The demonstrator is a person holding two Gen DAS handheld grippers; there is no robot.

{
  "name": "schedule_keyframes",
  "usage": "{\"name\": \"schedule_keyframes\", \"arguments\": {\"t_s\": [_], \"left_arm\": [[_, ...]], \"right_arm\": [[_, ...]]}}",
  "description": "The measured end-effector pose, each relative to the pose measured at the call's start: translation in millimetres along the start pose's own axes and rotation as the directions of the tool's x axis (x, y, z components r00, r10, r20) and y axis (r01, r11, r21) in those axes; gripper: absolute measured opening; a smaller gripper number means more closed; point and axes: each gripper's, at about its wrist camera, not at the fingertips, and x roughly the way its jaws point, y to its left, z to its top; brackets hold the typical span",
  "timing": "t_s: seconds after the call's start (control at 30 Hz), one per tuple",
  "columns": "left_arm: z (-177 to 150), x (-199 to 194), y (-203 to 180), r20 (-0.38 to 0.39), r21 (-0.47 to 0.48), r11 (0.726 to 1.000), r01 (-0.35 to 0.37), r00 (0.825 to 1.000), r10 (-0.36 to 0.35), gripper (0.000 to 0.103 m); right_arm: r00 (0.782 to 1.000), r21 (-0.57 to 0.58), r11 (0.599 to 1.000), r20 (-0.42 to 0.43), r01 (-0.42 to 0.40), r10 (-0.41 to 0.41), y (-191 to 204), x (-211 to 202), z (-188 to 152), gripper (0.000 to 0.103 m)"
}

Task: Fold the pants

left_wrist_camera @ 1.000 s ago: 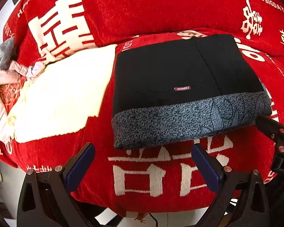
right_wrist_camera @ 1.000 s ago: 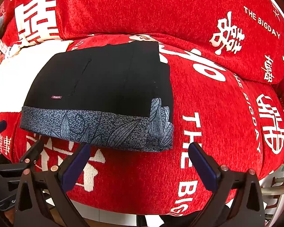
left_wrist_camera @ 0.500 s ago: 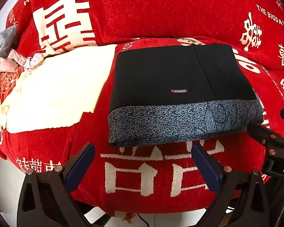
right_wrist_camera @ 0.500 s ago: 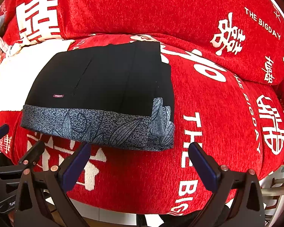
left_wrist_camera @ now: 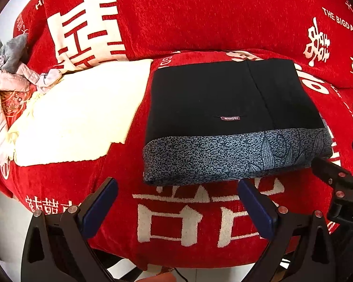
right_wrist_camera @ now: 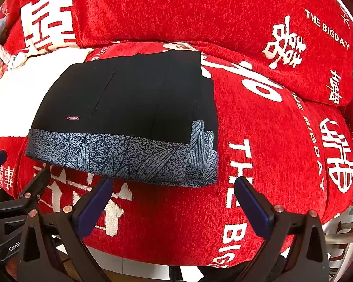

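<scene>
Both views have backed off a touch since a second ago, so the pants (left_wrist_camera: 226,108) sit slightly higher in frame. They're a neat black rectangular bundle with a speckled grey leaf-print band (right_wrist_camera: 129,157) along the near edge, lying on the fuzzy red sofa (left_wrist_camera: 200,213) just ahead of both tongs. Left tongs (left_wrist_camera: 176,208) and right tongs (right_wrist_camera: 173,205) gape wide, holding nothing.

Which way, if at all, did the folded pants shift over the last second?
No. In the right wrist view the pants lie in the same place against the white lettering of the sofa cover; the hem overlap is unchanged.
</scene>
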Motion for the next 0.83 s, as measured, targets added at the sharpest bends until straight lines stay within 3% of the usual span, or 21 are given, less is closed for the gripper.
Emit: {"name": "schedule_keyframes", "arguments": {"t_s": [0.27, 0.4, 0.83], "left_arm": [[2.1, 1.0, -4.5, -0.014, -0.003, 0.999, 0.044, 0.999, -0.044, 0.102], [2.3, 1.3, -2.1, -0.029, -0.027, 0.995, 0.100, 0.994, -0.101, 0.102], [-6.2, -5.9, -0.7, 0.006, -0.015, 0.998, 0.067, 0.998, -0.067, 0.102]], "right_arm": [[1.000, 0.001, 1.000, 0.003, 0.004, -0.004, -0.4, -1.9, 0.3, 0.103], [1.000, 0.012, 1.000, 0.005, 0.004, -0.004, -1.8, -2.8, 0.9, 0.103], [1.000, 0.012, 1.000, 0.023, 0.019, -0.020, -1.4, -10.4, -6.9, 0.103]]}}
